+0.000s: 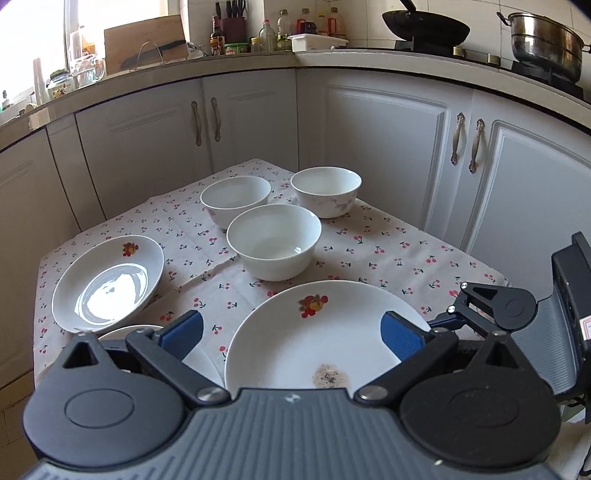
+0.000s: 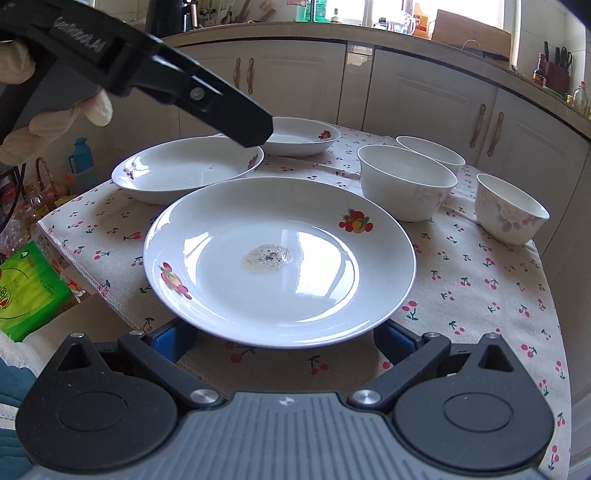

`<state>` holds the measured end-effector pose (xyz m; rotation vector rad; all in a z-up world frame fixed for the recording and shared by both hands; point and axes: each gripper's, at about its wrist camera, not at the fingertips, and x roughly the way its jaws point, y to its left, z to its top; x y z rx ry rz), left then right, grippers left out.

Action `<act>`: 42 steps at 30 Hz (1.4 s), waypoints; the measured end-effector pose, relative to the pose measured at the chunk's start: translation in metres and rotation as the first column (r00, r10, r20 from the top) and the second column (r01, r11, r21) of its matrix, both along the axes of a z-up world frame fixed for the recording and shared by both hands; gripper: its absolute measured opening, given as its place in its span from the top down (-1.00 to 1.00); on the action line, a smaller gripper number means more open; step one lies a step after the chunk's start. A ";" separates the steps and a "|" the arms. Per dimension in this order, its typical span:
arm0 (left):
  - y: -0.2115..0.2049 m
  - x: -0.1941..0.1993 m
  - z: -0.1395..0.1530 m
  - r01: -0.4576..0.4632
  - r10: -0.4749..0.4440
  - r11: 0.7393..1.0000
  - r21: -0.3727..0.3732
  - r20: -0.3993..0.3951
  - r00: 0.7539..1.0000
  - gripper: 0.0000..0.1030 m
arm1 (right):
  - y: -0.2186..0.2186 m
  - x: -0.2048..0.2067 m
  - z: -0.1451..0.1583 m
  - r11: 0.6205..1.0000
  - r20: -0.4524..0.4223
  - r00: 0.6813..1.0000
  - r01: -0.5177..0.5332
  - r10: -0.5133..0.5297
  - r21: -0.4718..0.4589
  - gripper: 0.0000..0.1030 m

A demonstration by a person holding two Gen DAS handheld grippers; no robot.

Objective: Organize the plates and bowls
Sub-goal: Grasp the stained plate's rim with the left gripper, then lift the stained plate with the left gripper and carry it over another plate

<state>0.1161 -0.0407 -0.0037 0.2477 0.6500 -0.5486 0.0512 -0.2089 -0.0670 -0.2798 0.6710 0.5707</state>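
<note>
Three white fruit-print plates and three white bowls stand on a cherry-print tablecloth (image 2: 480, 288). The nearest plate (image 2: 277, 258) has a brown stain in its middle; it also shows in the left wrist view (image 1: 325, 332). My right gripper (image 2: 284, 341) is open, its blue pads at the plate's near rim, partly hidden under it. My left gripper (image 1: 291, 334) is open above the same plate, and is seen from the right wrist (image 2: 236, 122). A second plate (image 2: 184, 170) and a third plate (image 2: 299, 136) lie behind. The bowls (image 1: 273, 240), (image 1: 234, 199), (image 1: 327, 190) stand at the far side.
White kitchen cabinets (image 1: 388, 140) surround the small table. The counter holds bottles (image 1: 266, 37), a wok (image 1: 424, 24) and a steel pot (image 1: 543, 40). A green package (image 2: 26, 288) and a blue bottle (image 2: 81, 158) sit beside the table's left edge.
</note>
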 end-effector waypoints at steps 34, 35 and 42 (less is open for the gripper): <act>-0.018 0.097 -0.056 0.191 -0.146 0.978 0.082 -0.383 0.912 -0.57 | -0.003 -0.004 0.003 0.999 0.002 1.000 0.010 -0.011 0.036 -1.00; -0.018 0.098 -0.056 0.199 -0.151 0.976 0.084 -0.393 0.907 -0.57 | -0.003 -0.004 0.003 0.999 0.001 1.000 0.010 -0.010 0.036 -1.00; -0.024 0.109 -0.057 0.259 -0.192 0.962 0.087 -0.461 0.867 -0.56 | -0.002 -0.003 0.004 0.999 -0.010 1.000 0.008 -0.008 0.031 -1.00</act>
